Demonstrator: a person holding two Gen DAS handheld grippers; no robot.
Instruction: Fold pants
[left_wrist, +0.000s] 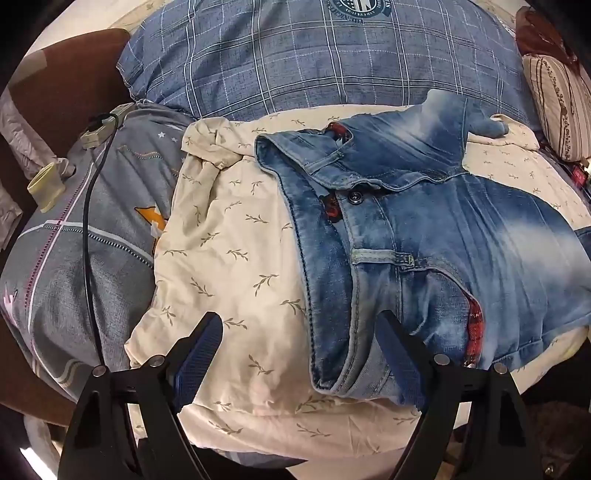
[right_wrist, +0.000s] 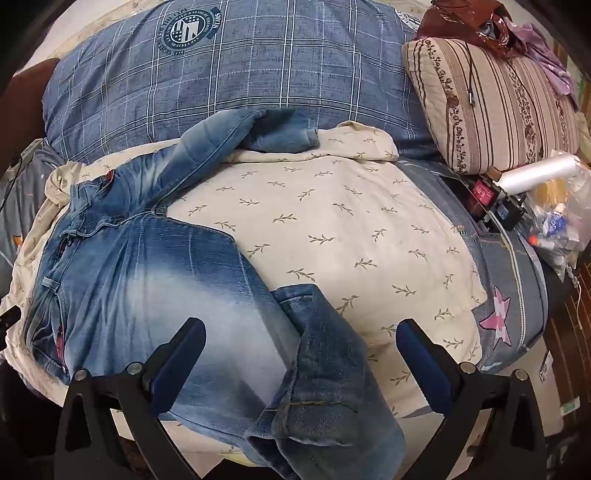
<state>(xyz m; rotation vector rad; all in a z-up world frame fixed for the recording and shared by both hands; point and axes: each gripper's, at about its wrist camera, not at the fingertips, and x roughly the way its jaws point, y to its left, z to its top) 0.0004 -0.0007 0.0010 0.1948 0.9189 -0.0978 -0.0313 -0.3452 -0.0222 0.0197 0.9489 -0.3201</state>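
Note:
Faded blue jeans (left_wrist: 424, 229) lie spread on a cream leaf-print cover (left_wrist: 236, 251) on the bed. In the left wrist view the waistband faces me, button showing, and one leg runs to the far right. My left gripper (left_wrist: 299, 332) is open and empty, its jaws astride the near waistband corner. In the right wrist view the jeans (right_wrist: 155, 273) lie at the left, with a leg end folded back and hanging over the near edge (right_wrist: 325, 369). My right gripper (right_wrist: 301, 338) is open and empty, its jaws on either side of that leg end.
A blue plaid duvet (right_wrist: 258, 74) is bunched at the back. A striped pillow (right_wrist: 491, 107) and plastic bags with small items (right_wrist: 554, 214) sit at the right. A grey quilt with a black cable (left_wrist: 88, 221) and a tape roll (left_wrist: 44, 184) lies at the left.

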